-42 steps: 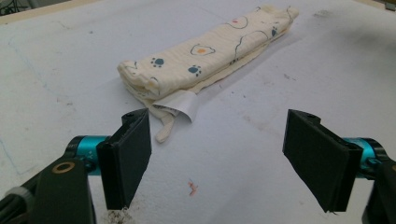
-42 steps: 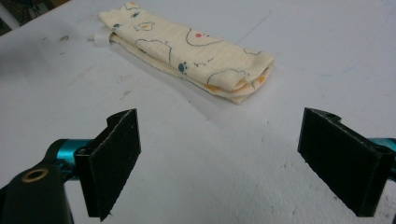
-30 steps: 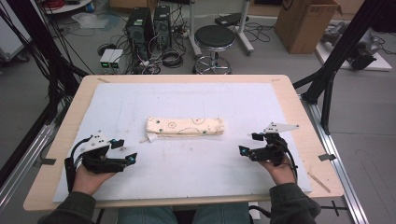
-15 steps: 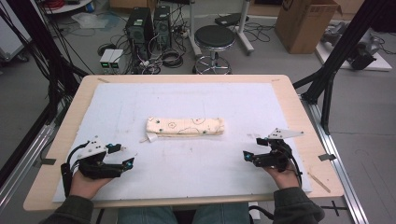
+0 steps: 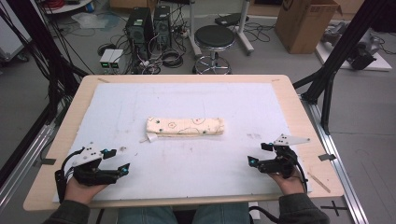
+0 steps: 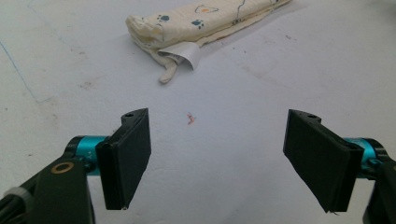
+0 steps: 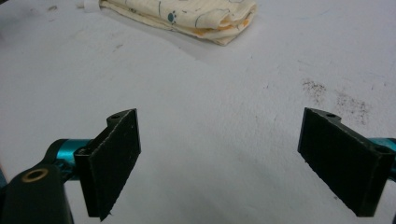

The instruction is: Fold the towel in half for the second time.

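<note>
While both grippers gape, folded cloth (image 5: 185,126) lies between.

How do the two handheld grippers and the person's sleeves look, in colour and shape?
Both the left gripper and the right gripper are black, with flat rectangular black jaws on teal fittings. Each carries a pale three-cornered top plate and a black cable. The sleeves are dark.

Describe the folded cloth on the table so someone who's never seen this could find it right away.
Look at the white sheet covering the wooden table. Near its middle lies the cloth, folded into a long roll. It is cream with small paw prints, and a white tag sticks out at its left end.
</note>
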